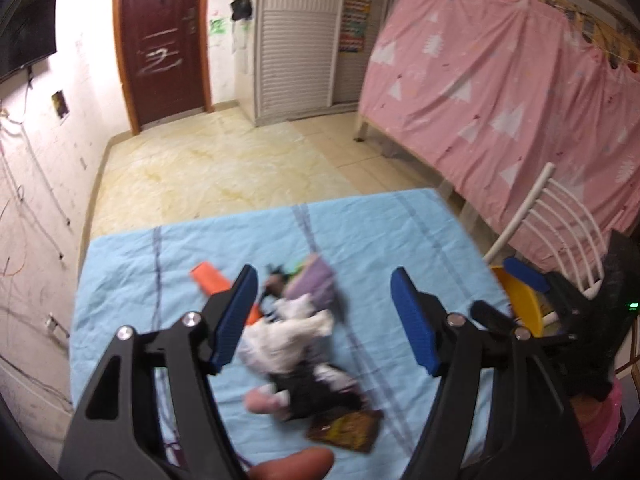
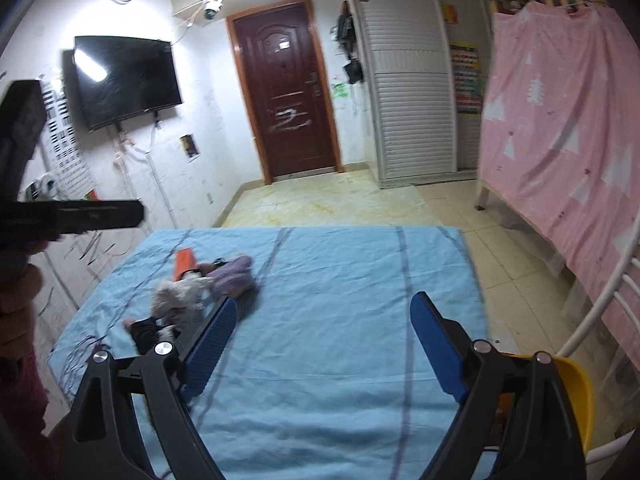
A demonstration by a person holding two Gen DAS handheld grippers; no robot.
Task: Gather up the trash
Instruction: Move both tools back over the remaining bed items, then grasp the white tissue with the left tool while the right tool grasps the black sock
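Both claws, left [image 1: 324,316] and right [image 2: 324,344], are wide open and empty. Lower the left over the trash [image 1: 288,336] on the desk [image 1: 132,280], then squeeze slowly.

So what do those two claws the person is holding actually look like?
Both match: the left claw and right claw have black, angular plastic frames with cut-out holes and silver round bolts at the joints. Each finger carries a long blue ribbed pad. A small green light glows on the right one's black body.

Trash pile [image 1: 296,340] on the table's cloth [image 1: 160,280], bin [image 1: 520,300] at its right edge, door [image 1: 160,40] beyond.
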